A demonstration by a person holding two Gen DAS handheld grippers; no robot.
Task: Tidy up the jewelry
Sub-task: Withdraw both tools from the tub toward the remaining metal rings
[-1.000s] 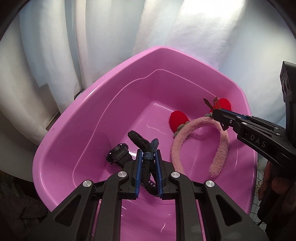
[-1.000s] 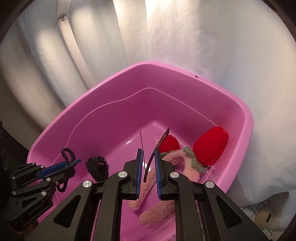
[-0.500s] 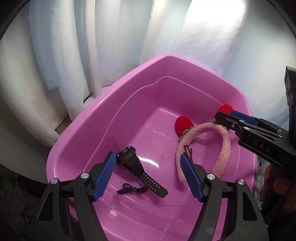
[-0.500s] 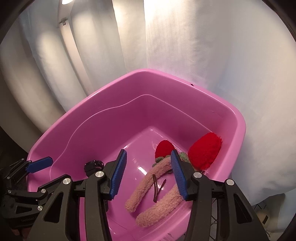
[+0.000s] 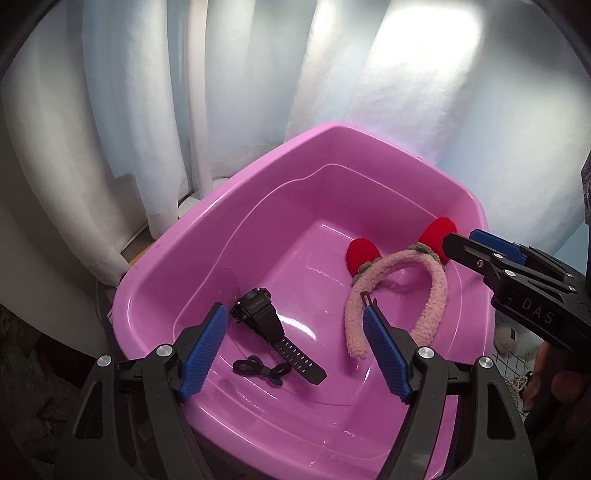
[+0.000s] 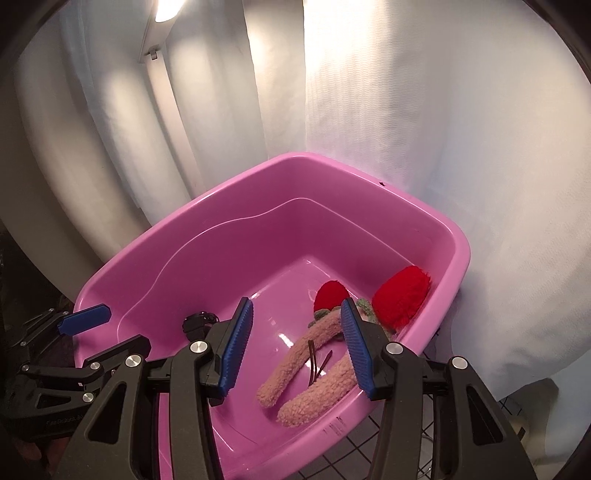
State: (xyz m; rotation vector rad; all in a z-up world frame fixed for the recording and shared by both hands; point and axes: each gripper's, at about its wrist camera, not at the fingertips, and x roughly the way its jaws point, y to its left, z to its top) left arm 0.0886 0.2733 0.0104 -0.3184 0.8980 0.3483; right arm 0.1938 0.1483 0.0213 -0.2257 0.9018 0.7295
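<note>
A pink plastic tub (image 5: 177, 243) holds the jewelry. On its floor lie a black wristwatch (image 5: 269, 325) and, just in front of it, a dark hair tie (image 5: 258, 369). A fuzzy pink headband (image 5: 432, 295) with two red ears rests at the right, with a thin brown hairpin (image 6: 314, 363) inside its arc. My left gripper (image 5: 293, 314) hovers above the watch and tie, its jaws opening, nothing pressed between them. My right gripper (image 6: 295, 304) hangs open above the headband (image 6: 295, 362) and touches nothing. The watch (image 6: 199, 323) is partly hidden behind its left finger.
White curtains (image 5: 129, 129) hang close behind and beside the tub. A lit lamp (image 6: 166, 11) glows at the top in the right wrist view. A wire grid (image 6: 424, 443) lies by the tub's near right corner. A person's fingers (image 5: 543, 373) hold the right gripper.
Both grippers went from shut to open and rose. The left one let the hair tie fall beside the watch; the right one let the hairpin fall inside the headband's arc.
</note>
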